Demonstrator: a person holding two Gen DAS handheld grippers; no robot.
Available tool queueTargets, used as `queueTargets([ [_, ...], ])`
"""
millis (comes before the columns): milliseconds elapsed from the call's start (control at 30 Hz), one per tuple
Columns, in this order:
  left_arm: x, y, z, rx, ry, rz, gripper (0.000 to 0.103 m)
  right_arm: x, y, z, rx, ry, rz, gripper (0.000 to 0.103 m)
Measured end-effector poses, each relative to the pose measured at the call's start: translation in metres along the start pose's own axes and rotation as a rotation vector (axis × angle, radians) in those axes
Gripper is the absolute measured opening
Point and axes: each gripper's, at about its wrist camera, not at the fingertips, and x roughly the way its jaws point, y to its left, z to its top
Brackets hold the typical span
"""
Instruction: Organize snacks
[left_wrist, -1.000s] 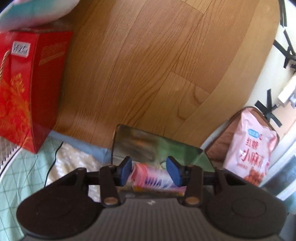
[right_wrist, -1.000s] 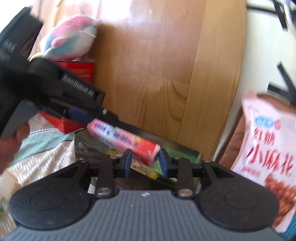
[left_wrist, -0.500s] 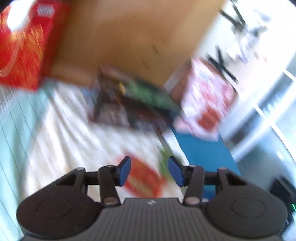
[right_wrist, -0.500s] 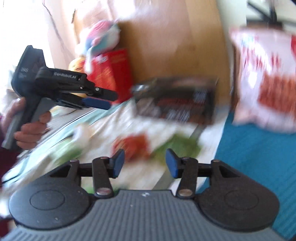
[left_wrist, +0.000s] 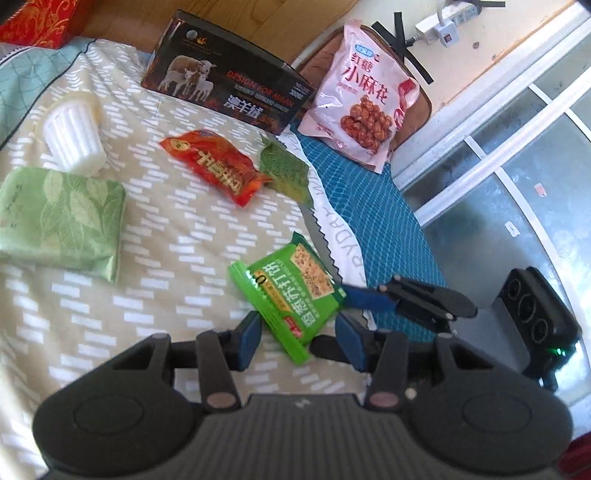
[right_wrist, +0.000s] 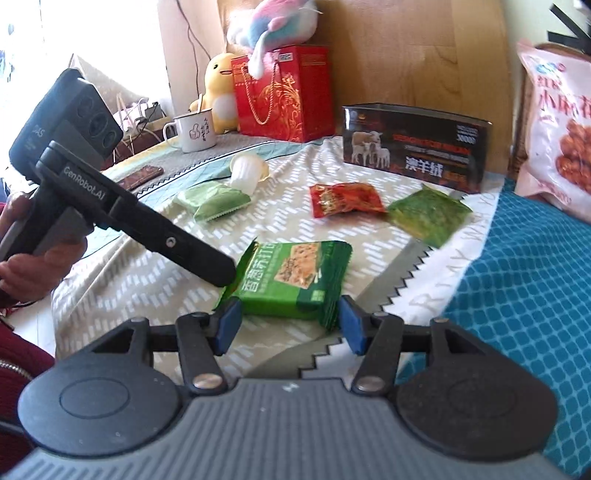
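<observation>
the green cracker pack (right_wrist: 295, 278) lies flat on the bedspread (left_wrist: 147, 295), long axis crosswise, between both tools. the right gripper (right_wrist: 288, 325) has just been opening and straddles it, pads apart; the left gripper (left_wrist: 297, 339) sits open at its other end.

Counted items: two handheld tongs, left tongs (left_wrist: 297, 341) and right tongs (right_wrist: 290, 325); four small snack packets, namely bright green cracker packet (left_wrist: 286, 295), red packet (left_wrist: 218, 170), dark green packet (left_wrist: 286, 173) and pale green leaf-print packet (left_wrist: 61, 218); one large pink snack bag (left_wrist: 364, 99); one dark box (left_wrist: 225, 92); one white ribbed cup (left_wrist: 74, 138); one red gift bag (right_wrist: 284, 94); one enamel mug (right_wrist: 194, 131); two plush toys, yellow duck plush (right_wrist: 221, 92) and pastel plush (right_wrist: 273, 22).
</observation>
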Motion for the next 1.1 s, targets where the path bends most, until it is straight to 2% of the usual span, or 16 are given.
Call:
queueTargets([
  [100, -0.001, 0.005, 0.008, -0.019, -0.030, 0.027, 0.046, 0.006, 0.008, 0.001, -0.014, 0.000, -0.036, 0.047],
  [300, -0.011, 0.023, 0.027, -0.085, -0.085, 0.078, 0.047, 0.016, 0.021, 0.009, -0.089, 0.022, -0.012, 0.048],
  [433, -0.020, 0.020, 0.034, -0.047, -0.106, 0.087, 0.048, 0.012, 0.006, 0.015, -0.090, 0.018, -0.054, 0.051],
  [500, -0.025, 0.019, 0.043, -0.036, -0.130, 0.092, 0.049, 0.010, -0.016, 0.021, 0.012, 0.000, -0.044, 0.052],
  [667, -0.017, 0.021, 0.082, -0.020, -0.176, 0.139, 0.049, 0.026, -0.070, 0.027, 0.403, -0.038, 0.063, 0.048],
  [800, 0.009, 0.038, 0.111, -0.088, -0.153, 0.186, 0.049, 0.041, -0.094, 0.025, 0.634, -0.050, 0.142, 0.046],
  [833, 0.015, 0.041, 0.115, -0.098, -0.144, 0.200, 0.045, 0.047, -0.098, 0.027, 0.677, -0.041, 0.153, 0.044],
  [1000, 0.032, 0.035, 0.117, -0.055, -0.119, 0.186, 0.045, 0.072, -0.105, 0.036, 0.742, -0.017, 0.119, 0.028],
  [1033, 0.034, 0.035, 0.116, -0.054, -0.113, 0.182, 0.046, 0.076, -0.105, 0.039, 0.744, -0.024, 0.115, 0.028],
  [1100, 0.035, 0.038, 0.116, -0.078, -0.100, 0.179, 0.048, 0.085, -0.105, 0.043, 0.733, -0.031, 0.103, 0.019],
])
